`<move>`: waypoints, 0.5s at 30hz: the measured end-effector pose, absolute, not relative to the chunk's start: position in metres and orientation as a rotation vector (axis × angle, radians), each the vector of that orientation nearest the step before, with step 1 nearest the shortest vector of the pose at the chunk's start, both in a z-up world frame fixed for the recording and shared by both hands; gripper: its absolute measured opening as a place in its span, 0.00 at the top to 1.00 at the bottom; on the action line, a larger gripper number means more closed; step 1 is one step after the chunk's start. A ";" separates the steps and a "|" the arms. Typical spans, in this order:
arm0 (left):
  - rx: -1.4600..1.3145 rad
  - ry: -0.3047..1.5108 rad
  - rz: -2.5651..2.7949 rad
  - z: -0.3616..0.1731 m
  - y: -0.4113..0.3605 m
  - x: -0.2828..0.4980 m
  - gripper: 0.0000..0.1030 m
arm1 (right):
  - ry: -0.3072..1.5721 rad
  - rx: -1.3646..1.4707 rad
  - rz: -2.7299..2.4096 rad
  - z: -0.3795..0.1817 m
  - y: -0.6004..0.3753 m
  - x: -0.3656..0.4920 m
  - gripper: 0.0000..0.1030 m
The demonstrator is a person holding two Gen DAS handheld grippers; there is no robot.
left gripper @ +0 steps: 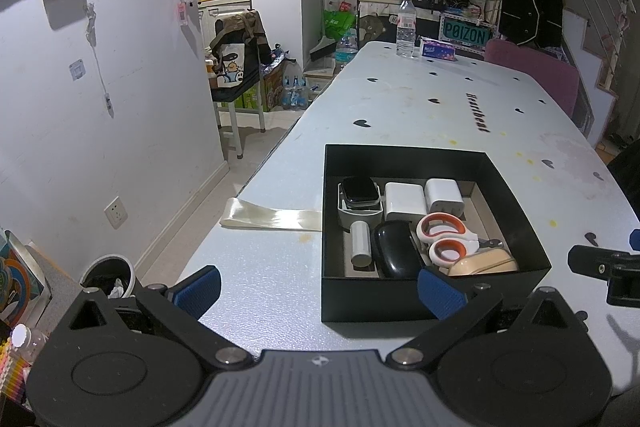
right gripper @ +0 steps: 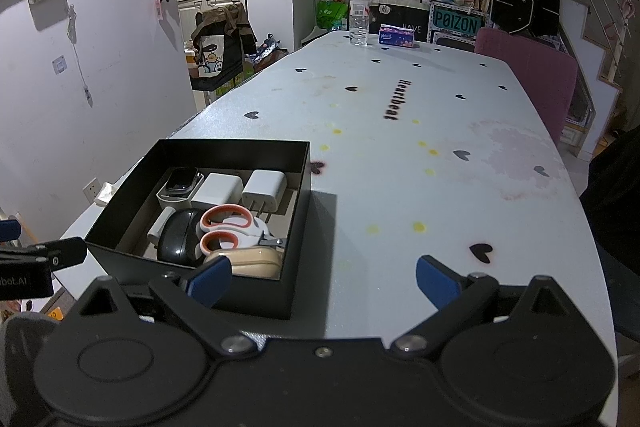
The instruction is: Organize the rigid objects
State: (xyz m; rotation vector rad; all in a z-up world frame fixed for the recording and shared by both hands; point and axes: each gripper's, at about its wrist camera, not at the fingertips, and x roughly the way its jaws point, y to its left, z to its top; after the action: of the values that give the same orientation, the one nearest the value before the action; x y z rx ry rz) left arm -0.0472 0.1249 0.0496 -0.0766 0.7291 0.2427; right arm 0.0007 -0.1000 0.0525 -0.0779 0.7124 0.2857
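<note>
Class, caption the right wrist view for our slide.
Open right gripper hovers beside a black box packed with scissors and chargers.

Black box (left gripper: 420,303) on white table (left gripper: 400,115) patterned with black hearts

One open black cardboard box (left gripper: 432,303); inside it, two white square plug chargers (left gripper: 404,201); one pair of orange-and-white-handled scissors (left gripper: 444,237); one dark-faced smartwatch (left gripper: 359,191); one glossy black oval case (left gripper: 396,253); one beige oval case (left gripper: 482,264); one white cylinder (left gripper: 361,243); farther off, one clear plastic water bottle (left gripper: 406,27); one tissue pack (left gripper: 438,50).
</note>
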 end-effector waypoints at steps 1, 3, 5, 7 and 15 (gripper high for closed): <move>-0.077 0.729 0.243 0.050 0.124 -0.047 0.00 | 0.712 -0.078 0.286 0.053 -0.100 0.001 0.03; -0.076 0.729 0.243 0.050 0.125 -0.047 0.00 | 0.712 -0.078 0.287 0.053 -0.100 0.001 0.03; -0.077 0.729 0.244 0.050 0.124 -0.047 0.00 | 0.712 -0.078 0.286 0.053 -0.100 0.001 0.03; -0.077 0.729 0.244 0.049 0.124 -0.047 0.00 | 0.712 -0.078 0.286 0.052 -0.100 0.001 0.03; -0.076 0.730 0.244 0.049 0.124 -0.047 0.00 | 0.712 -0.079 0.287 0.053 -0.100 0.001 0.03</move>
State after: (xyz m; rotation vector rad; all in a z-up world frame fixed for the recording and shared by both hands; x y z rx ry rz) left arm -0.0470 0.1242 0.0493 -0.0756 0.7304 0.2440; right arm 0.0011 -0.1003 0.0528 -0.0785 0.7123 0.2865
